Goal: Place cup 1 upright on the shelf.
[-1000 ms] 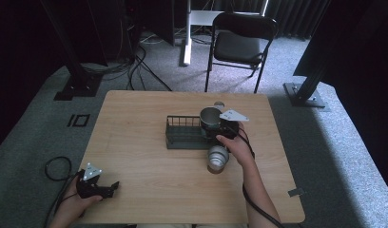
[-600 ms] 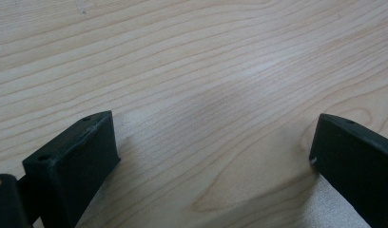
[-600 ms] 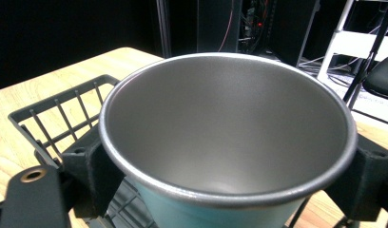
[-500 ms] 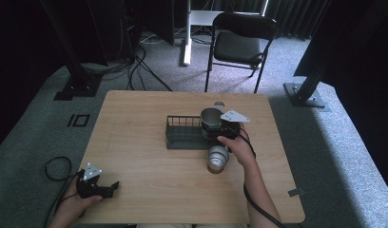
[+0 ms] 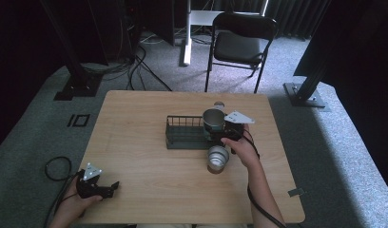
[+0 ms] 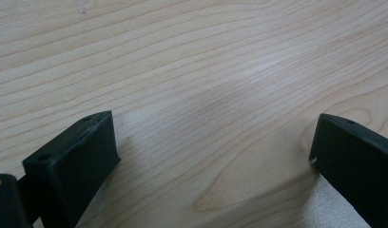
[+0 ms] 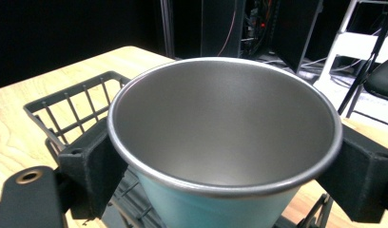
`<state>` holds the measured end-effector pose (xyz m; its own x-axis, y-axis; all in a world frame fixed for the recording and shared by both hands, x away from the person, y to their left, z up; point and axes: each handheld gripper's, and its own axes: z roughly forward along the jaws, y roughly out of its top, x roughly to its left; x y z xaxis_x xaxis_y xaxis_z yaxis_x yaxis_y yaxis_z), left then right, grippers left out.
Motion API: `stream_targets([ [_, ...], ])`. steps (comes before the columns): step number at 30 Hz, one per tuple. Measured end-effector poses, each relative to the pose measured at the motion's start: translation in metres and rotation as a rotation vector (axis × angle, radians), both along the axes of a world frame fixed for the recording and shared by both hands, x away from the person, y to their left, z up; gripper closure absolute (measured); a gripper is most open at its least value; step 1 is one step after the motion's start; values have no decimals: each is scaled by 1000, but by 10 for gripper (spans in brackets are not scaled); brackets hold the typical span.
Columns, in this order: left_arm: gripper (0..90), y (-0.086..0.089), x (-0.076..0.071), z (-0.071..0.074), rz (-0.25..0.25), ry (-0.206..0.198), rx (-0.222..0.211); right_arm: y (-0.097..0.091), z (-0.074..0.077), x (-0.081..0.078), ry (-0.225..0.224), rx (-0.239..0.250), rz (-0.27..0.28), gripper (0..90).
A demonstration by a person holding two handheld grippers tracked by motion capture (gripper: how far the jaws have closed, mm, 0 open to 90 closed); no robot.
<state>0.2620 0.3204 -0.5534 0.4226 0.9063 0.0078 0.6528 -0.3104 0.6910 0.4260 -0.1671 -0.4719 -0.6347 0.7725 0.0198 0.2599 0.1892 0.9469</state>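
My right gripper is shut on a steel cup with a teal outside, holding it mouth-up over the right end of a dark wire rack. In the right gripper view the cup sits between the two black fingers, with the rack below and to the left. A second steel cup stands on the table just in front of the rack. Part of a third cup peeks out behind the held one. My left gripper rests at the table's near left corner, open over bare wood.
The wooden table has bare room to the left of the rack and along the front. A black folding chair stands beyond the far edge. Cables trail on the floor at the left.
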Motion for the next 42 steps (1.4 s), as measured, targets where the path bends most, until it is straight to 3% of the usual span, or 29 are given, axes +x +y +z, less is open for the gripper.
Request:
stream_targets([
  [29,25,0,0,0,0,0,0,-24,-2,-18,-12,3,-4,114],
  [42,25,0,0,0,0,0,0,-44,-7,-30,-16,4,-26,114],
])
